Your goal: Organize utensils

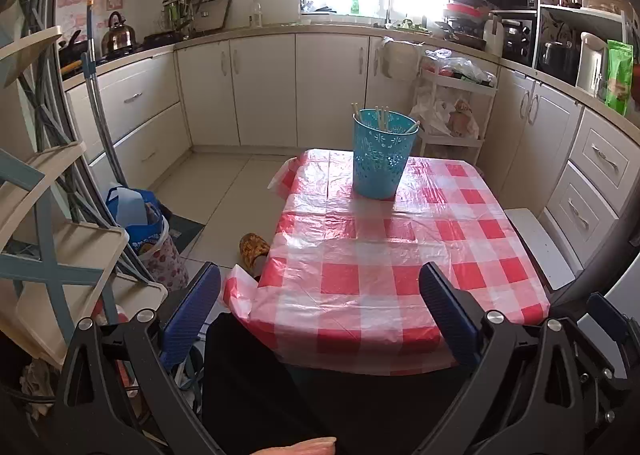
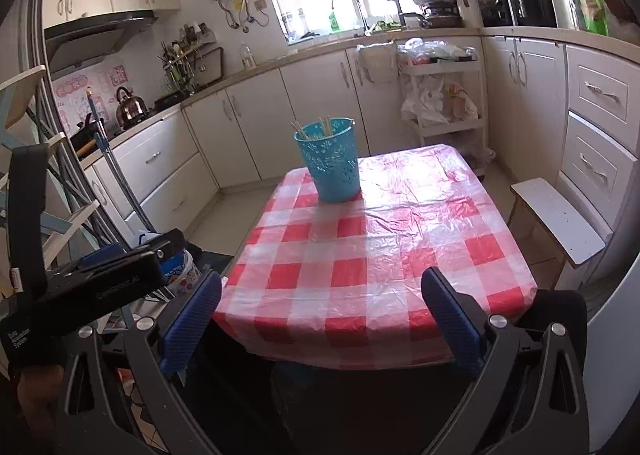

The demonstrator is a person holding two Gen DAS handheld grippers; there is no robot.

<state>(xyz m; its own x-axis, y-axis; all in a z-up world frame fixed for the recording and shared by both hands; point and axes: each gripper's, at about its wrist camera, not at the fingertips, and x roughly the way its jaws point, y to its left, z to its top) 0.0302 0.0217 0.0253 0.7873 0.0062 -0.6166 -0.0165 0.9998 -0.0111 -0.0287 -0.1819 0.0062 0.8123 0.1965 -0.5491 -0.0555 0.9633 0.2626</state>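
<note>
A turquoise perforated holder (image 1: 380, 155) (image 2: 333, 159) stands upright at the far end of a table with a red-and-white checked plastic cover (image 1: 384, 263) (image 2: 372, 255). Several pale chopsticks (image 1: 382, 117) (image 2: 326, 125) stick out of its top. My left gripper (image 1: 320, 303) is open, held back at the table's near edge, nothing between its blue pads. My right gripper (image 2: 322, 311) is open too, equally far from the holder and empty. The left gripper's body (image 2: 100, 279) shows at the left of the right wrist view.
White kitchen cabinets (image 1: 264, 87) run along the far wall and right side. A white stool (image 2: 556, 223) stands right of the table. A wooden rack (image 1: 52, 215), a blue bag (image 1: 136, 215) and a slipper (image 1: 253, 249) sit on the left. A white cart (image 2: 444, 95) with plastic bags stands behind the table.
</note>
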